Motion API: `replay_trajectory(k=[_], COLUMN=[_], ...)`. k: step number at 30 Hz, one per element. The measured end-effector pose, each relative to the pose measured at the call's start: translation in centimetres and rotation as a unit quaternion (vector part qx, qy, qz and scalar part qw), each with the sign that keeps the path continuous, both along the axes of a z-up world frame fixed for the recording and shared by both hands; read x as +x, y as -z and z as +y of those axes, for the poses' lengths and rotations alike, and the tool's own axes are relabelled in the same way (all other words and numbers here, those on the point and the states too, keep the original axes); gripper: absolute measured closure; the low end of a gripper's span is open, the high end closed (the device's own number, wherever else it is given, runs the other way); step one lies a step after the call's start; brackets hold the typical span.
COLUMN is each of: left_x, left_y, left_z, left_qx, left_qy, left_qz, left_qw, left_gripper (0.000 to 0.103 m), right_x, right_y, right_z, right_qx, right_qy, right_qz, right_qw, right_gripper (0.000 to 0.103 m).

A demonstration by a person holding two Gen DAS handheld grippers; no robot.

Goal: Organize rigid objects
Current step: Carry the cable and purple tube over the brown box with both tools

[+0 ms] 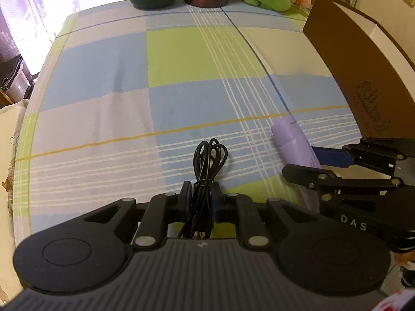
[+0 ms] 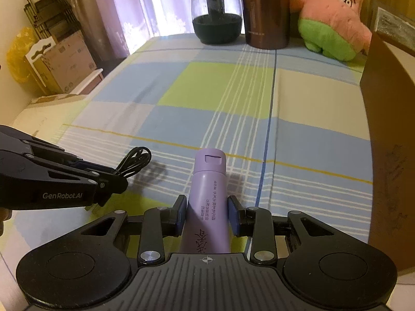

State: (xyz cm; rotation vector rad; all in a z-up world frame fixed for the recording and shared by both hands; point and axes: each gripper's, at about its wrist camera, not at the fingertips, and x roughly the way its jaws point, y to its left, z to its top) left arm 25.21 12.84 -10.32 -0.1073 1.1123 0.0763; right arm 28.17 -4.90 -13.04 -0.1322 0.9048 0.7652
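The left claw (image 1: 201, 202) is clenched on a bundled black cable (image 1: 207, 165), held above a checked cloth-covered table (image 1: 103, 77). The right claw (image 2: 207, 213) straddles a purple bottle (image 2: 207, 197); its left pad touches the bottle, but a sliver of gap shows on the other side, so the grip looks loose. A brown box (image 2: 389, 155) stands at the right. The bottle could slide out if tilted, and the cable's loose loops might snag on the neighbouring claw.
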Motion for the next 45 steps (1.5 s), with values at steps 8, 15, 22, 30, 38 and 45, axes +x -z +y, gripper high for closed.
replay_trajectory(k=[8, 15, 22, 30, 38, 45], left_x=[-1.1, -2.1, -2.9, -3.2, -2.2, 0.0], left_y=[-2.2, -4.2, -5.5, -6.8, -8.0, -9.3], left_z=[-1.2, -3.0, -5.2, -7.8, -11.5, -15.8], left_qx=[0.003, 0.004, 0.003, 0.001, -0.005, -0.017], left_qy=[0.003, 0.010, 0.024, 0.043, 0.075, 0.110], left_qz=[-0.026, -0.051, -0.065, -0.081, -0.099, -0.112], left_qw=[0.9997, 0.9986, 0.9976, 0.9958, 0.9922, 0.9874], left_gripper=[0.091, 0.091, 0.091, 0.091, 0.091, 0.091], right_x=[-1.6, -2.9, -3.9, -4.8, -5.1, -4.6], right_y=[-1.9, -3.4, -4.5, -5.8, -7.2, -8.4], right_z=[-1.6, -3.8, -6.1, -8.5, -12.6, -16.9], right_qx=[0.022, 0.040, 0.051, 0.061, 0.072, 0.077], right_qy=[0.009, 0.027, 0.044, 0.060, 0.092, 0.124], right_qz=[-0.017, -0.030, -0.036, -0.045, -0.054, -0.061], right_qw=[1.000, 0.998, 0.997, 0.995, 0.992, 0.987], right_gripper=[0.072, 0.072, 0.072, 0.072, 0.072, 0.072])
